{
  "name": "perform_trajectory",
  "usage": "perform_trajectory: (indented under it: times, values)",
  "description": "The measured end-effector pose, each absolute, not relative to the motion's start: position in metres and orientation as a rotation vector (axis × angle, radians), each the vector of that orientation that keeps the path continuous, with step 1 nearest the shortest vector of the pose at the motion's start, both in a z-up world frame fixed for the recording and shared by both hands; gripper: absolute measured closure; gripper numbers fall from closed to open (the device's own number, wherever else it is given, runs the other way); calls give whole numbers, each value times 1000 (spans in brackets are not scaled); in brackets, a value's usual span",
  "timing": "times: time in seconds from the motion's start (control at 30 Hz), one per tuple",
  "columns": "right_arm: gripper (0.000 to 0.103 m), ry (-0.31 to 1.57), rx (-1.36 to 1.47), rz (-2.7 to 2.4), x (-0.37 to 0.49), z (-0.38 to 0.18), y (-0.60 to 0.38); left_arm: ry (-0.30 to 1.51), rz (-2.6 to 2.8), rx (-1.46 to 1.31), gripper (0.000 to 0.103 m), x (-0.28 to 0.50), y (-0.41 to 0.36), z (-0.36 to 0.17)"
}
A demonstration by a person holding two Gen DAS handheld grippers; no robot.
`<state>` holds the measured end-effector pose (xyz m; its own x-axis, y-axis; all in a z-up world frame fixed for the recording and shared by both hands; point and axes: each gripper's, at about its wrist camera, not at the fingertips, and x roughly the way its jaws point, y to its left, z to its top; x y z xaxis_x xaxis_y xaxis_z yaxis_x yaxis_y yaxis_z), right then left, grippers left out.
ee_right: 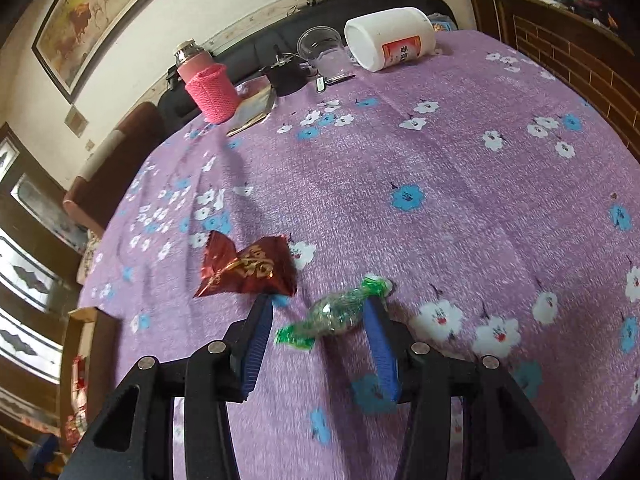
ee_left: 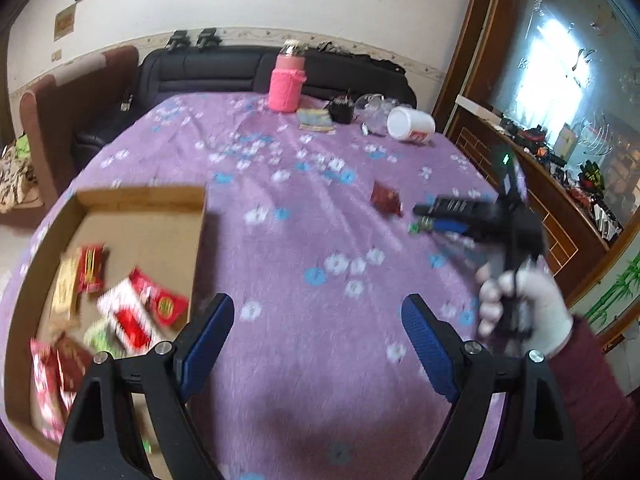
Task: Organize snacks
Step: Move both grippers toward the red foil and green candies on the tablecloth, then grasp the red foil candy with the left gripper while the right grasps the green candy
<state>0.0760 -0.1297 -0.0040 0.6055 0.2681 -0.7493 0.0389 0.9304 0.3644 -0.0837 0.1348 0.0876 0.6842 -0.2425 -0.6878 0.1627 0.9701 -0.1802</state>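
A green wrapped candy (ee_right: 338,314) lies on the purple flowered tablecloth between the jaws of my right gripper (ee_right: 318,314), which is open around it; the right finger (ee_right: 378,332) touches its end. A red foil snack (ee_right: 248,270) lies just left of it. In the left wrist view the right gripper (ee_left: 430,216) shows at the right, by the green candy (ee_left: 420,226) and red snack (ee_left: 386,198). My left gripper (ee_left: 318,312) is open and empty above the cloth, right of a cardboard box (ee_left: 140,196) with several red and white snack packs (ee_left: 132,316).
At the table's far edge stand a pink-sleeved bottle (ee_left: 286,82), a black object (ee_left: 342,110), a clear plastic cup (ee_right: 324,54) and a tipped white jar (ee_right: 390,38). A dark sofa (ee_left: 224,70) is behind. A wooden cabinet (ee_left: 520,168) is at the right.
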Motion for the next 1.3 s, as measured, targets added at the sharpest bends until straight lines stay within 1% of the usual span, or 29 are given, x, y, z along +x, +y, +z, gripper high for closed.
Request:
perform_trajectory:
  times: [0.07,0.1,0.13,0.23,0.47,0.73,1.0,1.3]
  values:
    - [61,893,342,117,77,-7,-130,775,-232,-97,18,-70,127,95]
    - [71,885,318,104,76,-8,-130,772,-238,-93,17,-63,123,97]
    - [74,878,313,107,76,-8,-131,772,-247,-90,17,-52,118,99]
    - [77,873,335,120,77,-9,-137,793,-266,-92,17,-29,104,98]
    - [78,882,391,138,80,-9,-153,883,-313,-125,17,22,71,76]
    - [78,883,483,128,77,-7,-179,896,-305,-105,18,71,43,59]
    - [78,894,503,134,80,-9,-183,928,-316,-129,18,108,27,44]
    - [78,906,557,120,83,-14,-198,999,-324,-23,18,137,-5,21]
